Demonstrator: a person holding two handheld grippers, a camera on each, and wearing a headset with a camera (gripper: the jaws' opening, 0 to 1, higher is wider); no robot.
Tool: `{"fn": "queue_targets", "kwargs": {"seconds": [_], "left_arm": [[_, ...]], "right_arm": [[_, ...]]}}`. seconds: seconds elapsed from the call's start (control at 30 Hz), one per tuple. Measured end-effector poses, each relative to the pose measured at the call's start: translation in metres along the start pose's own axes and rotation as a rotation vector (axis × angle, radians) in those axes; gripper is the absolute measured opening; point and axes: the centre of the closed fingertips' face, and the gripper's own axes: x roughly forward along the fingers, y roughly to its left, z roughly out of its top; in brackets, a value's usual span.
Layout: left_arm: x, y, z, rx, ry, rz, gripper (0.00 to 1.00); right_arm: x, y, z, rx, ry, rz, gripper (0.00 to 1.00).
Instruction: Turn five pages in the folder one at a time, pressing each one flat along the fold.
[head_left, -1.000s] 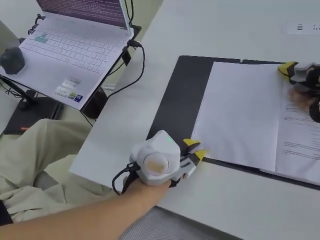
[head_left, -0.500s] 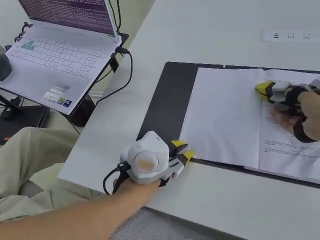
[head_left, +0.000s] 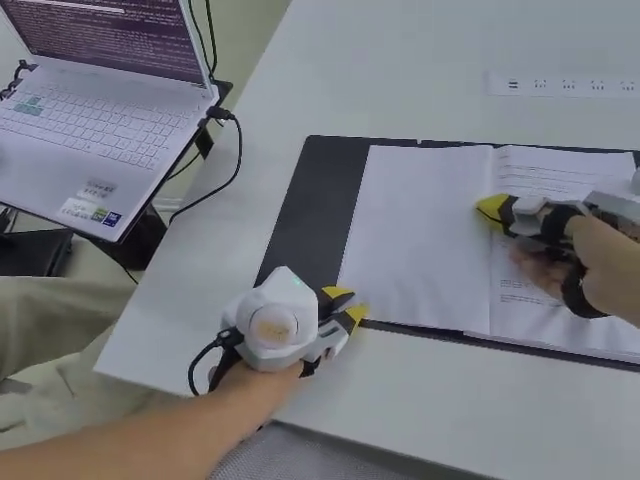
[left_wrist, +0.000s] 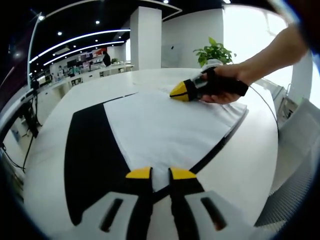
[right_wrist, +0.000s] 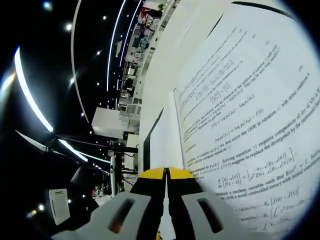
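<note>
Anchoring is happening nearest us: the left gripper (head_left: 345, 305) is lying at the folder's (head_left: 310, 210) near corner, its yellow tips showing a narrow gap with nothing between them that we can make out. We are judging that it is steadying the cover so the folder is not sliding on the smooth white table (head_left: 400, 60).

Further out, the turned page (head_left: 420, 230) is lying blank side up on the matte black cover. Beyond it the right gripper (head_left: 492, 210) is resting on the paper at the fold, tips pinched fully together on nothing, beside the printed page (head_left: 560, 170) of dense text and formulas.

For the pressing, we are thinking the closed tips should be running along the crease with a light, flat stroke, dragging and not digging, since the sheets are looking thin and easy to crease. The cover is looking stiff and rectangular, the gripper shells like hard white plastic.

Farthest off, a pale laptop (head_left: 100, 100) is sitting beside the table with a black cable (head_left: 225, 150) trailing from it, and a socket strip (head_left: 565, 85) is lying flush in the tabletop
</note>
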Motion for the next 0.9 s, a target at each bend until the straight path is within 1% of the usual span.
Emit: {"fn": "queue_targets", "kwargs": {"seconds": [0.03,0.07,0.1,0.17,0.27,0.37,0.47,0.53,0.57,0.77,0.9], "left_arm": [[0.000,0.000,0.000,-0.003,0.000,0.000,0.11],[0.000,0.000,0.000,-0.004,0.000,0.000,0.11],[0.000,0.000,0.000,-0.002,0.001,0.000,0.11],[-0.001,0.000,0.001,-0.005,0.001,0.001,0.11],[-0.001,-0.001,0.002,-0.004,0.002,0.001,0.11],[-0.001,-0.001,0.002,-0.004,0.002,0.000,0.11],[-0.001,-0.002,0.003,-0.004,0.002,0.001,0.11],[-0.001,-0.002,0.003,-0.004,0.002,0.001,0.11],[-0.001,-0.002,0.003,-0.004,0.002,0.001,0.11],[-0.002,-0.003,0.004,-0.010,0.000,0.003,0.11],[-0.002,-0.002,0.004,-0.013,-0.002,0.003,0.11]], "right_arm": [[-0.002,0.001,-0.007,-0.002,0.025,-0.001,0.00],[-0.004,0.001,-0.012,-0.019,0.032,0.000,0.00],[-0.005,0.001,-0.015,-0.020,0.033,-0.002,0.00],[-0.009,0.000,-0.023,-0.017,0.048,0.000,0.00],[-0.015,-0.001,-0.033,-0.009,0.056,0.004,0.00],[-0.021,-0.001,-0.045,-0.013,0.071,0.004,0.00],[-0.027,-0.001,-0.059,-0.021,0.100,0.002,0.00],[-0.031,-0.002,-0.066,-0.024,0.103,0.000,0.00],[-0.033,-0.001,-0.071,-0.027,0.114,0.000,0.00],[-0.044,-0.004,-0.088,-0.030,0.132,-0.003,0.00],[-0.052,-0.006,-0.099,-0.015,0.133,-0.001,0.00]]}}
